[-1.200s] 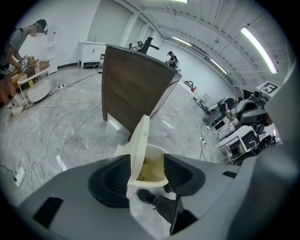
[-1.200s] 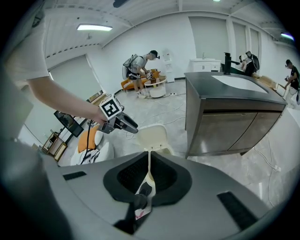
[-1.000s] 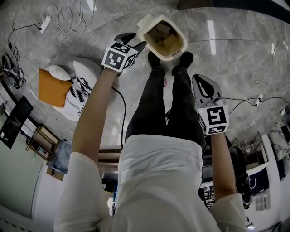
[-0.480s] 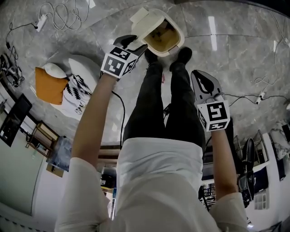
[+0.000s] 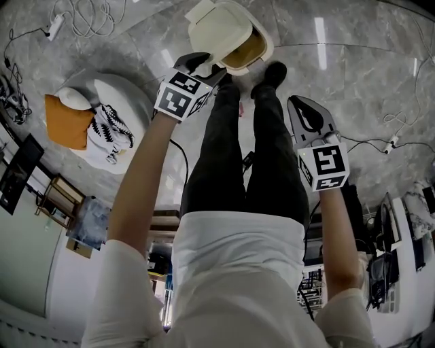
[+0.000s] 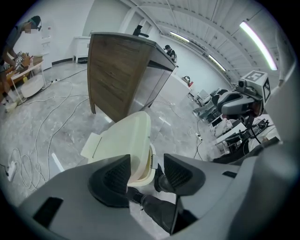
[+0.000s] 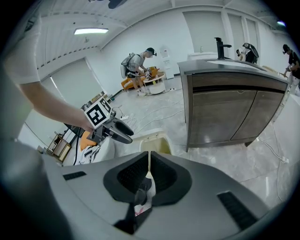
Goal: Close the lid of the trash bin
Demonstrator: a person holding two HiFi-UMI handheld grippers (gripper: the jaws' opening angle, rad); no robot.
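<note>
Half done: lid [image 5: 219,30] tilts over bin [image 5: 255,54], not shut. Your left tool [image 6: 146,171], spread, is beside lid; right tool [image 7: 149,174], pressed together, is well back from bin.

A grey marble-tiled floor [image 5: 353,81] is seen in the head view. At twelve o'clock the trash bin [image 5: 267,47] is stood on it, with two dark shoes [image 5: 272,71] planted just beside it. Loose white cables [image 5: 88,17] are strewn at eleven o'clock, a white cushion [image 5: 119,102] is laid at ten, and a thin cable [image 5: 370,144] is trailed at three.

head cam steeply down, gripper cams along jaws; all share bin [image 5: 231,34].
</note>
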